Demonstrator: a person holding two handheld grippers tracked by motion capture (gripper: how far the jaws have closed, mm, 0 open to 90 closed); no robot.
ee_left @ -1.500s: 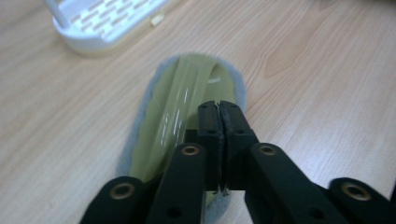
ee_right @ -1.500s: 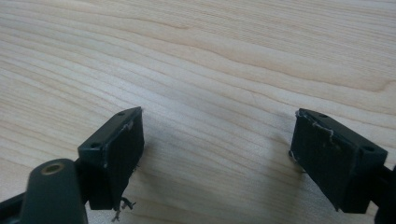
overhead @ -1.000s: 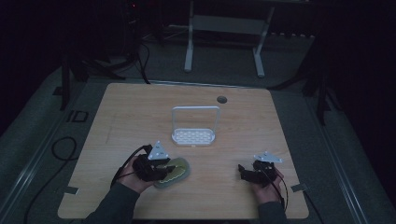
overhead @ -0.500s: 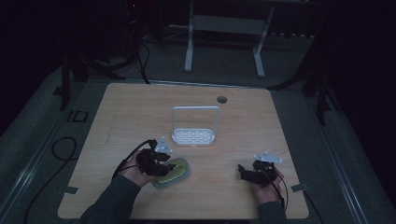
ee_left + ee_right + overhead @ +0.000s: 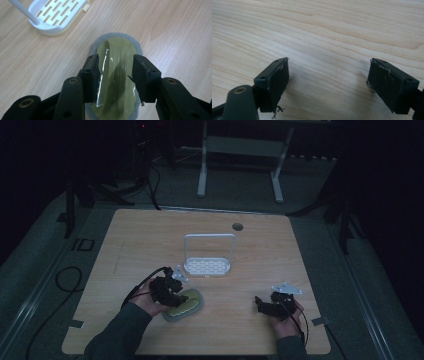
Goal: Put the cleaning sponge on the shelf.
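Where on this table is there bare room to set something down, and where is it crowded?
Bare wood spans the table left of the white rack, right of it toward the cable hole, and between the scrubber and the right gripper. It is crowded where the left gripper straddles the scrubber before the rack.

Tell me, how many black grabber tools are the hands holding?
2. The left black two-jaw gripper sits at the table's near left, its jaws straddling the oval olive-green scrubber with a grey felt rim. The right black two-jaw gripper rests at the near right.
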